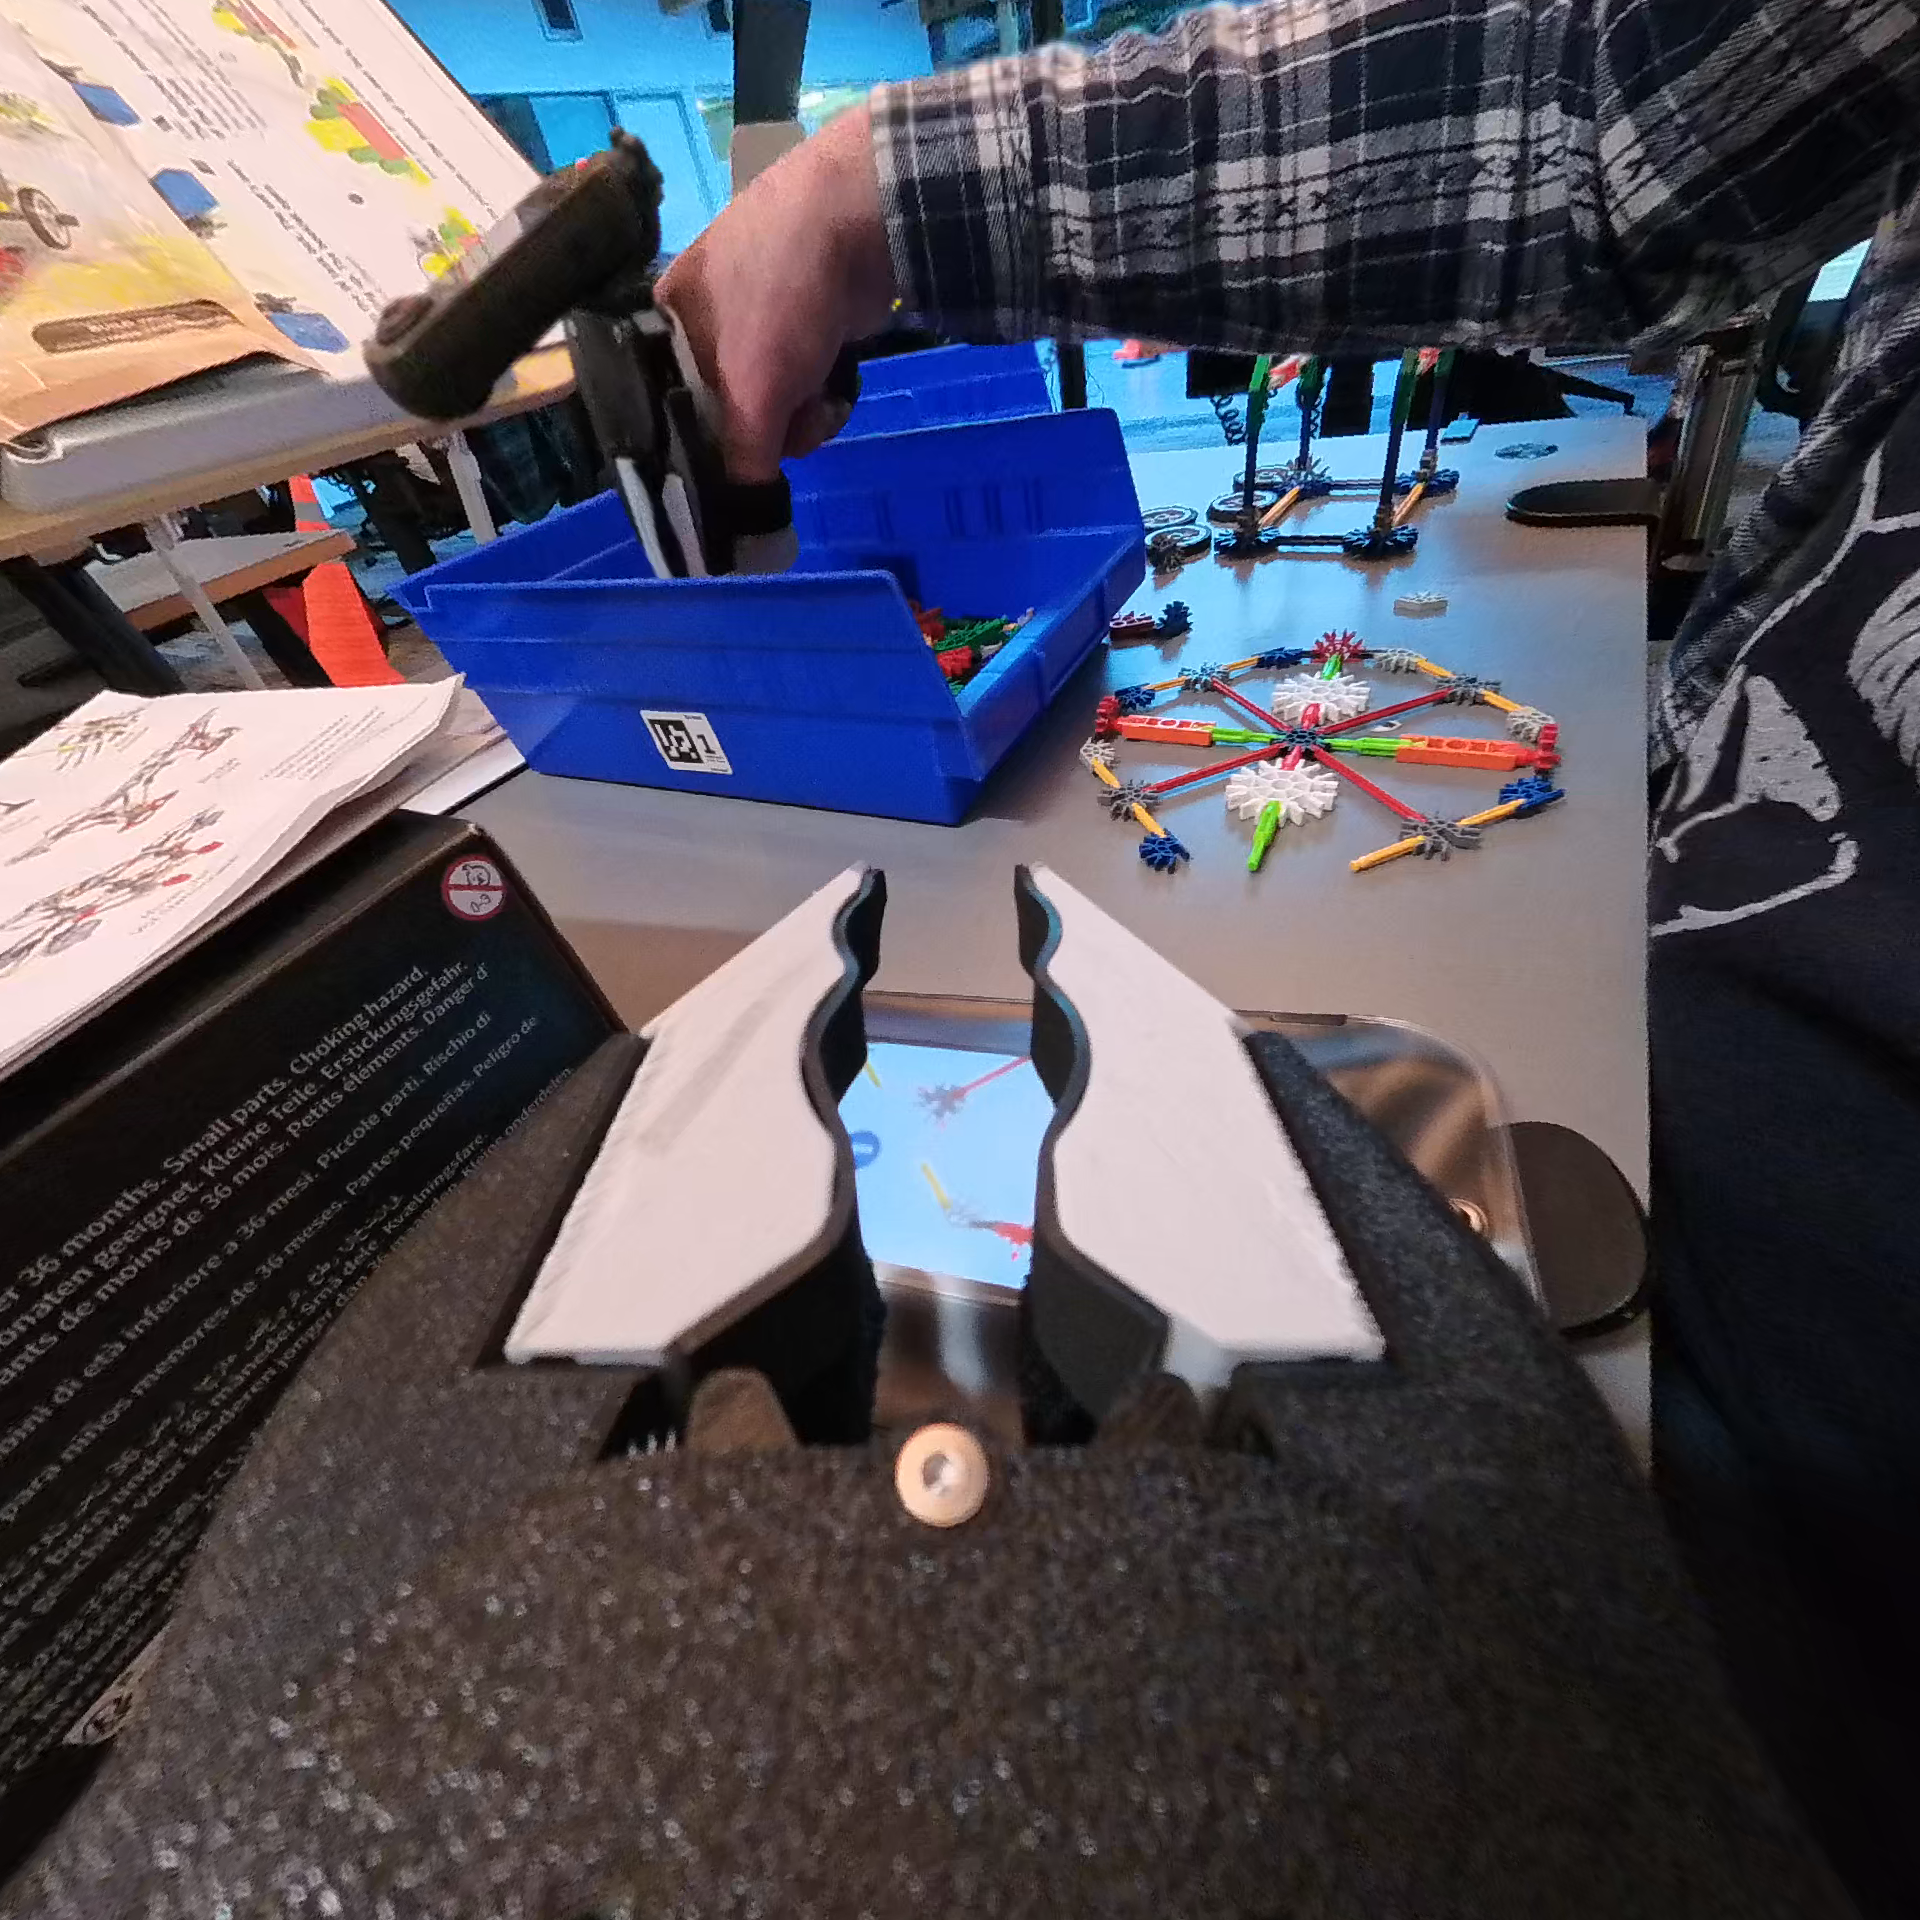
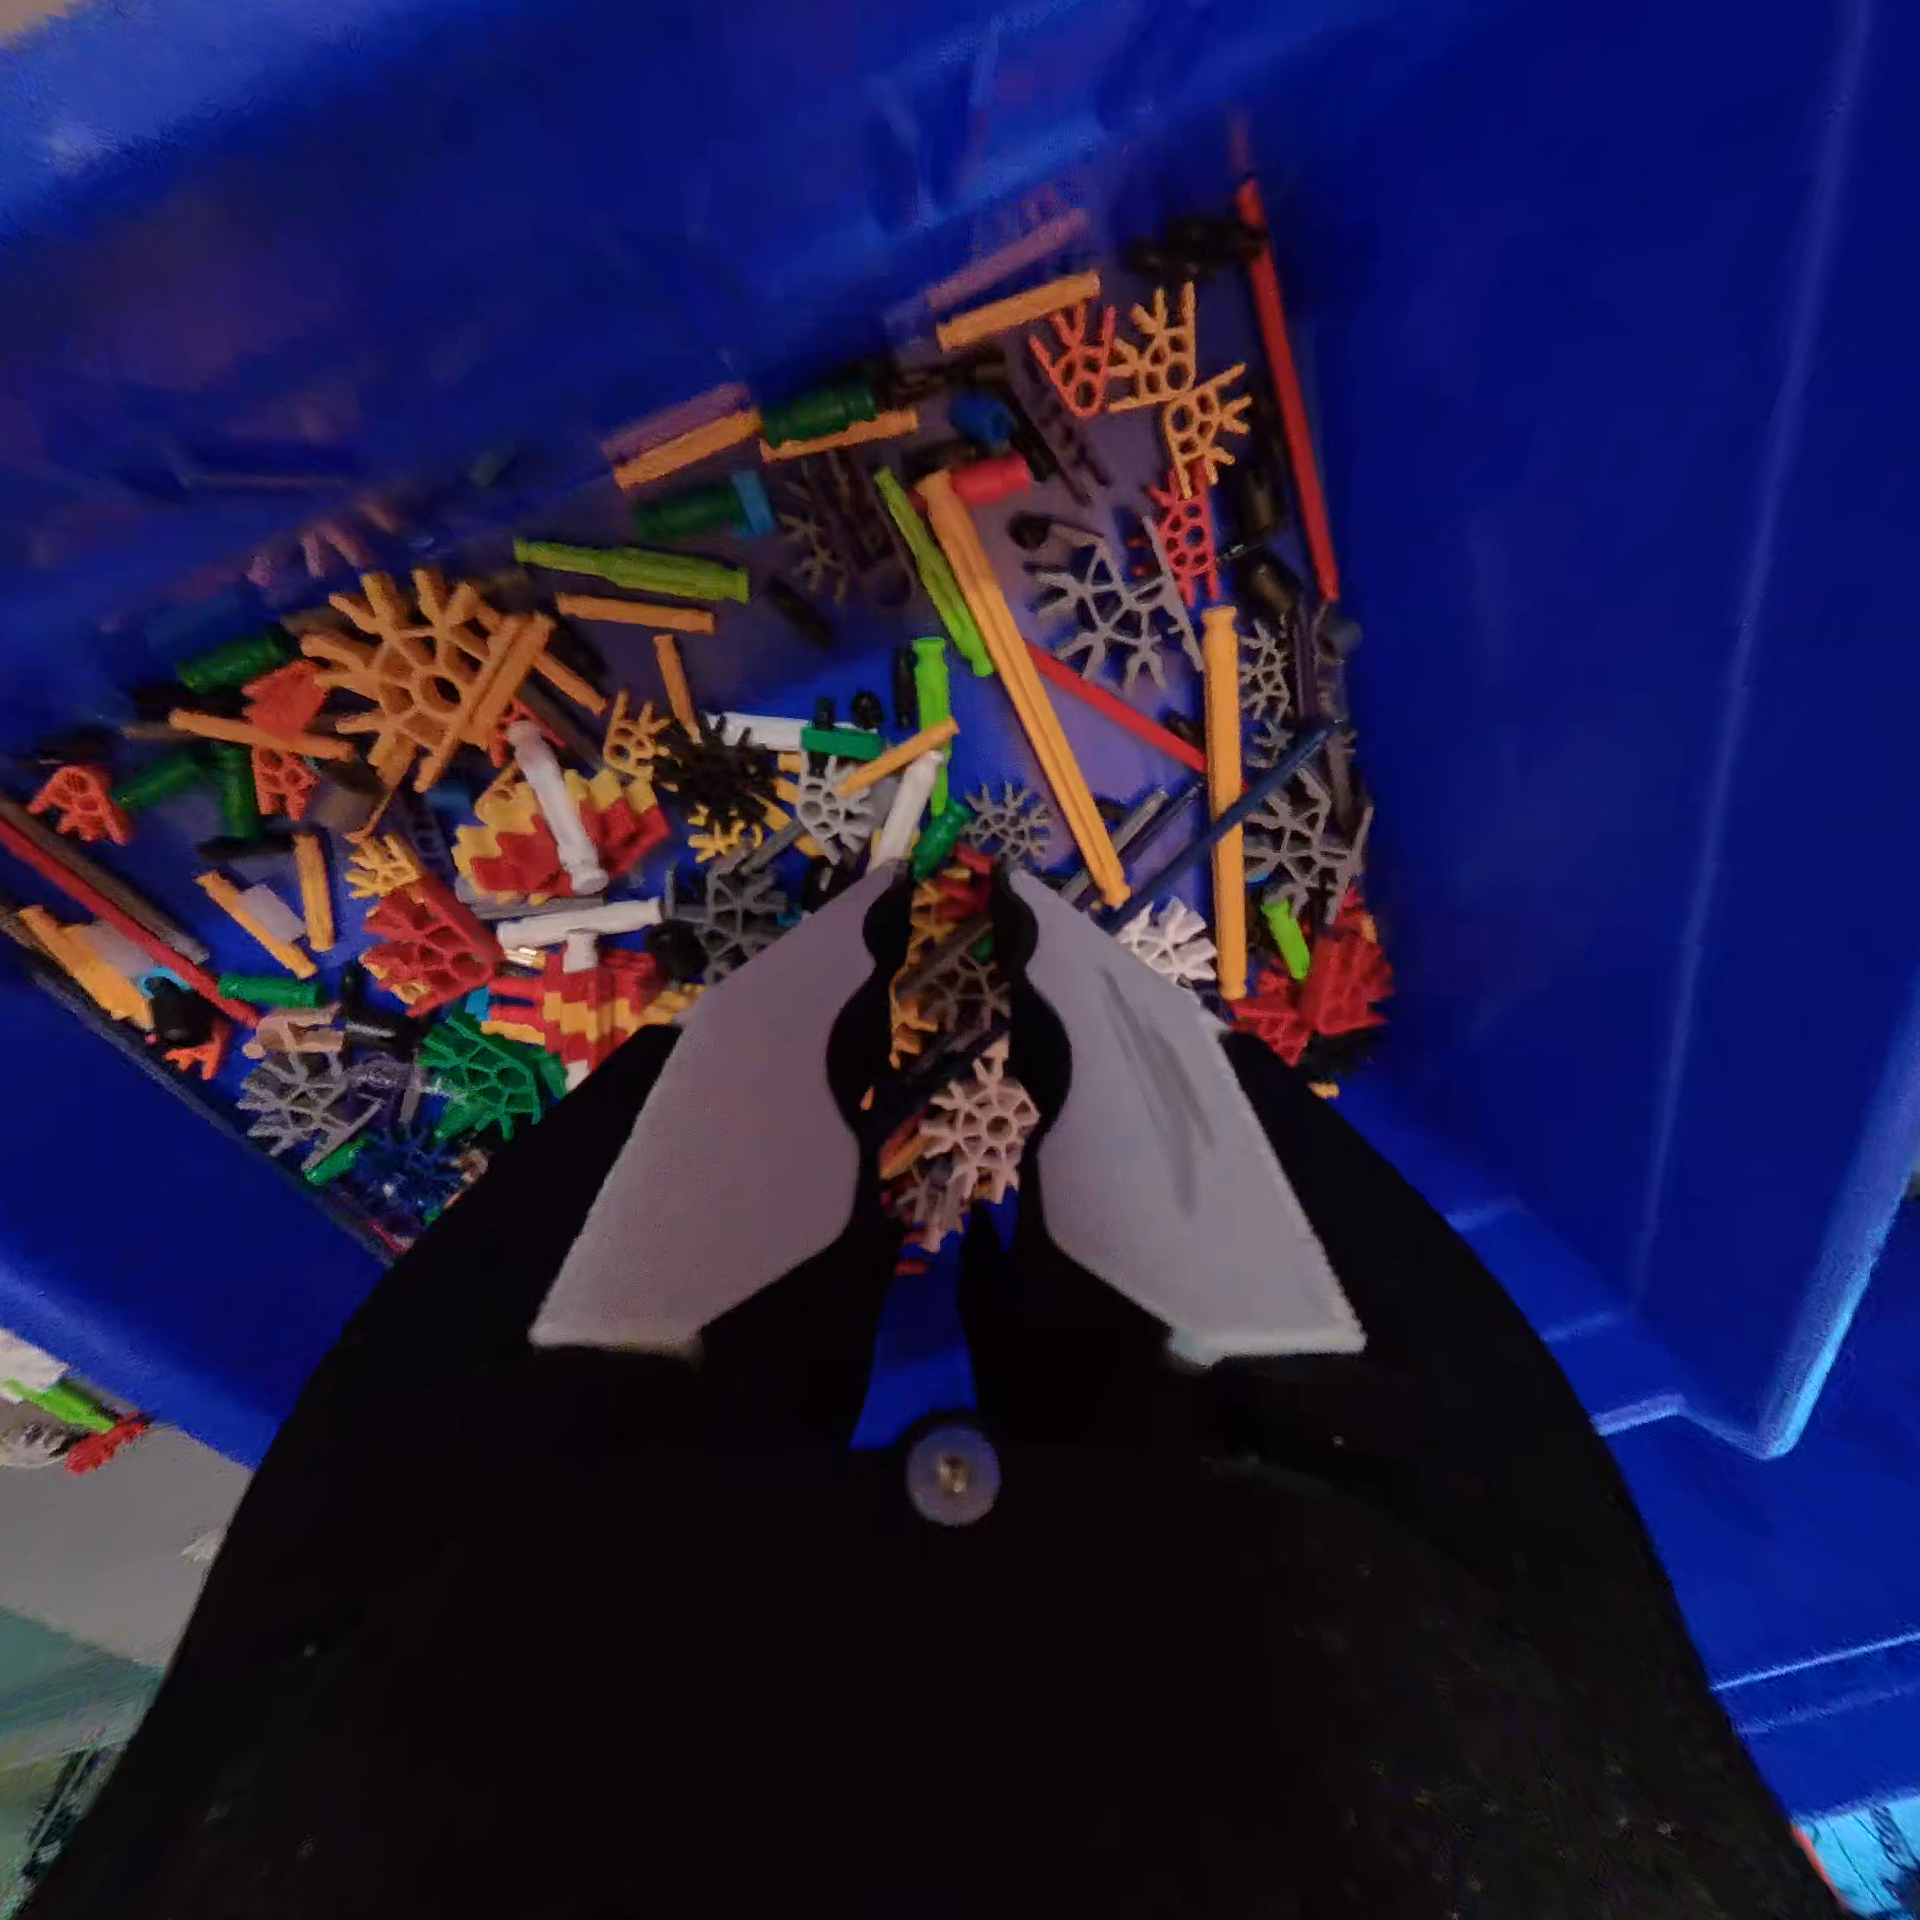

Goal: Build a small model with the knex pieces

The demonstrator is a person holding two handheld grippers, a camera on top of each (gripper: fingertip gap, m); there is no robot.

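Left gripper (image 1: pixel 948 904) hovers low over the grey desk (image 1: pixel 1351 935), its fingers (image 1: pixel 727 1122) spread apart and empty; beneath and between them lies a tablet (image 1: pixel 951 1153) with a lit screen showing coloured rods, just beside a black cardboard box (image 1: pixel 260 1143) that carries an open instruction booklet (image 1: pixel 187 800). Farther off on the desk stand a blue bin (image 1: pixel 790 675), a flat wheel assembly (image 1: pixel 1320 743) of rods and snowflake-shaped connectors, and an upright frame (image 1: pixel 1340 457) of similar parts behind it. A hand (image 1: pixel 779 312) in a plaid sleeve (image 1: pixel 1351 177) holds the right gripper (image 2: pixel 948 894), which points steeply down into the blue bin (image 2: pixel 1558 520). In the right wrist view its fingers (image 2: pixel 758 1091) stand close together, a narrow gap left between them, directly above a heap of loose building pieces (image 2: pixel 727 727): orange, green and red rods, grey, white and yellow connectors. A cluster of connectors (image 2: pixel 961 1049) shows through the gap between the fingers; whether they are clenched on any of these pieces or merely hang above them cannot be told, since the picture is blurred and the pieces may lie on the bin floor below. The fingertips are nearest a small green rod (image 2: pixel 940 831) and a grey connector (image 2: pixel 727 914). A second printed sheet (image 1: pixel 208 156) is propped on a raised stand at upper left.
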